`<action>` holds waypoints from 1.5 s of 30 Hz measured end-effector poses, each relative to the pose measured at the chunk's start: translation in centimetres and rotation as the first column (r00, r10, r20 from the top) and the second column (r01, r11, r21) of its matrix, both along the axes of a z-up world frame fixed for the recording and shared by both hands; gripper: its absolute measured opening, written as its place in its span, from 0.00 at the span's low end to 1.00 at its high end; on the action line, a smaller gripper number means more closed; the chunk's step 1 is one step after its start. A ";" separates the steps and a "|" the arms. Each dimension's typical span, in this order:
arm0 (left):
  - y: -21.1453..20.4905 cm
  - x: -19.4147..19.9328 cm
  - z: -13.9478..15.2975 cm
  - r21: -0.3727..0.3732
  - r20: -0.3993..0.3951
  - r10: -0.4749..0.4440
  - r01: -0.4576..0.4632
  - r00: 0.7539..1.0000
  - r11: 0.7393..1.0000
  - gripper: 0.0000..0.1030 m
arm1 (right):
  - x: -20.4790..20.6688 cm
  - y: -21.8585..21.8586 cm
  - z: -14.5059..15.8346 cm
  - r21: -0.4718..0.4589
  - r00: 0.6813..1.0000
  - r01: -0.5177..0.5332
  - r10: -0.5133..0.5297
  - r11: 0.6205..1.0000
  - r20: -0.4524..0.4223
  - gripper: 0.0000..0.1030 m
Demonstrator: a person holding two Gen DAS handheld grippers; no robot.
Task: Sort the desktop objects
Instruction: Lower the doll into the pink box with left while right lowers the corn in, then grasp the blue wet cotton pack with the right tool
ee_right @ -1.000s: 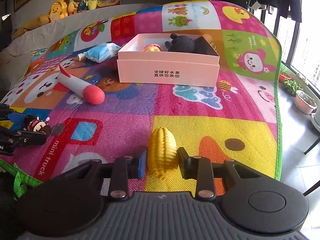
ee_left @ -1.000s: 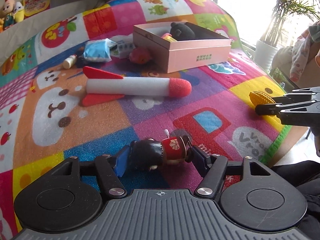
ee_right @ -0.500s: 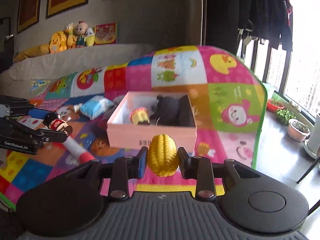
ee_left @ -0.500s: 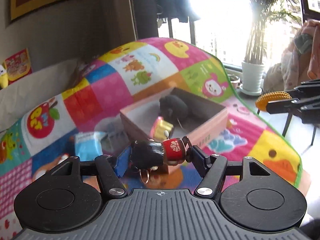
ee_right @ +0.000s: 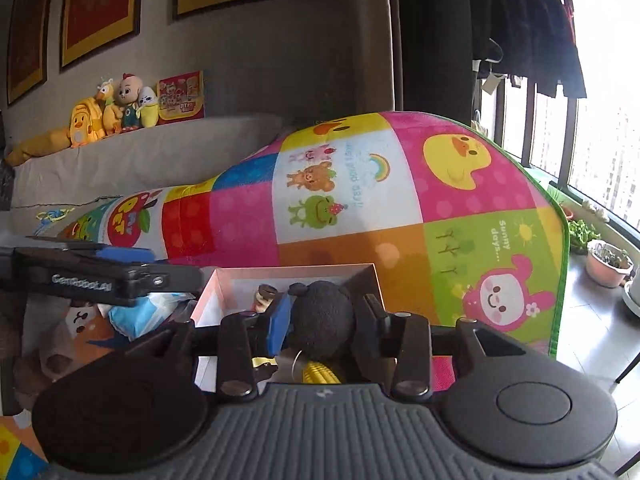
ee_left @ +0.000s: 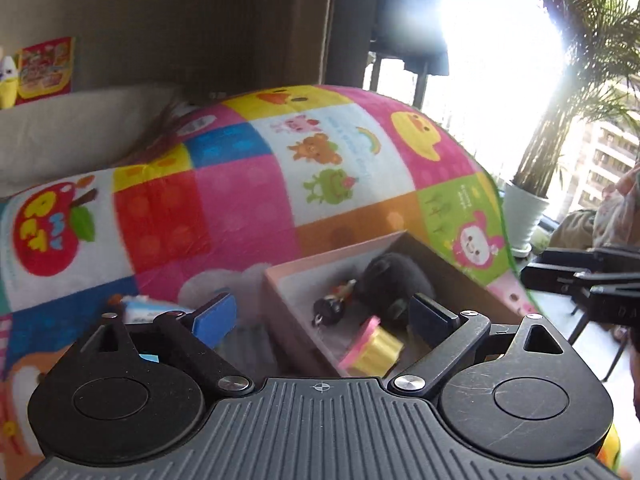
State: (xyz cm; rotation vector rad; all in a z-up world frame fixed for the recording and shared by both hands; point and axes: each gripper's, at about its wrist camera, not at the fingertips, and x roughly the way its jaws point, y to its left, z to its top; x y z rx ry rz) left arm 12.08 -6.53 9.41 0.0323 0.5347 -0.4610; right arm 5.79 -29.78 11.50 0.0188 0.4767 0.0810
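Daylight pours through the window (ee_left: 500, 52) up and right of the left claw (ee_left: 320, 316), blown out to white glare that washes over the palm (ee_left: 576, 80) there. The mat (ee_left: 248, 200) ahead is bright; the box (ee_left: 304, 312) between the fingers is smeared by motion blur. The right view is dimmer and sharper, its wall (ee_right: 260, 52) grey. Fisheye bends both edges.

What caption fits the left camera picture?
Left gripper opening above the pink box, little doll dropped inside by the black plush.
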 end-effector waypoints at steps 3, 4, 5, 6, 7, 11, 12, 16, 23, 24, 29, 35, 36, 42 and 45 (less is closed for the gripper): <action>3.0 -3.1 -2.3 0.059 -0.012 0.061 -0.060 0.998 0.996 0.97 | -1.3 0.2 -1.7 -0.037 1.000 0.000 -0.001 0.999 -0.008 0.51; 4.1 -4.2 -3.1 0.073 -0.024 0.081 -0.079 0.996 0.994 0.97 | -1.6 0.5 -2.2 -0.045 1.000 -0.012 0.011 0.999 -0.025 0.51; 4.9 -5.3 -3.8 0.085 -0.030 0.094 -0.091 0.995 0.992 0.97 | -2.0 0.9 -2.8 -0.052 0.999 -0.028 0.026 0.998 -0.044 0.51; 5.4 -6.1 -4.3 0.096 -0.034 0.102 -0.099 0.994 0.990 0.97 | -2.2 1.4 -3.2 -0.060 0.997 -0.044 0.040 0.997 -0.059 0.51; 6.0 -7.1 -4.7 0.105 -0.038 0.109 -0.104 0.993 0.989 0.97 | -2.4 2.0 -3.5 -0.073 0.996 -0.063 0.058 0.995 -0.071 0.51; 7.7 -10.6 -6.2 0.061 -0.104 0.066 -0.060 0.992 0.996 0.99 | -3.0 5.7 -3.7 -0.119 0.987 -0.148 0.138 0.982 -0.087 0.51; 8.0 -11.3 -6.5 0.048 -0.111 0.065 -0.060 0.992 0.997 0.99 | -3.2 6.8 -3.6 -0.135 0.986 -0.158 0.148 0.978 -0.080 0.51; 8.8 -13.2 -8.0 0.104 -0.097 0.149 -0.139 0.984 0.985 1.00 | -3.1 11.4 -3.1 -0.182 0.973 -0.226 0.214 0.957 -0.081 0.35; 11.9 -13.0 -9.0 -0.046 -0.160 0.241 -0.251 0.957 0.967 1.00 | -0.2 20.5 -5.5 -0.388 0.942 -0.334 0.290 0.859 -0.168 0.34; 12.2 -13.1 -9.0 -0.066 -0.159 0.247 -0.260 0.956 0.963 1.00 | 0.5 21.1 -5.7 -0.391 0.941 -0.336 0.288 0.857 -0.179 0.34; 13.2 -13.4 -9.0 -0.128 -0.153 0.276 -0.296 0.949 0.947 1.00 | 7.2 23.1 -4.4 -0.133 0.921 -0.310 0.262 0.942 -0.289 0.69; 13.9 -13.2 -9.1 -0.171 -0.174 0.286 -0.315 0.942 0.933 1.00 | 15.6 26.2 -6.1 0.032 0.916 -0.158 0.159 0.987 -0.368 0.70; 13.9 -13.3 -9.1 -0.171 -0.175 0.286 -0.315 0.942 0.934 1.00 | 16.6 26.8 -6.9 0.023 0.908 -0.157 0.154 0.987 -0.391 0.70; 14.3 -13.2 -9.2 -0.195 -0.180 0.280 -0.314 0.943 0.929 1.00 | 14.9 26.9 -7.6 0.004 0.876 -0.249 0.227 0.969 -0.426 0.48; 14.4 -13.2 -9.3 -0.206 -0.183 0.279 -0.314 0.943 0.927 1.00 | 9.6 23.4 -5.7 0.070 0.850 -0.330 0.329 0.941 -0.412 0.48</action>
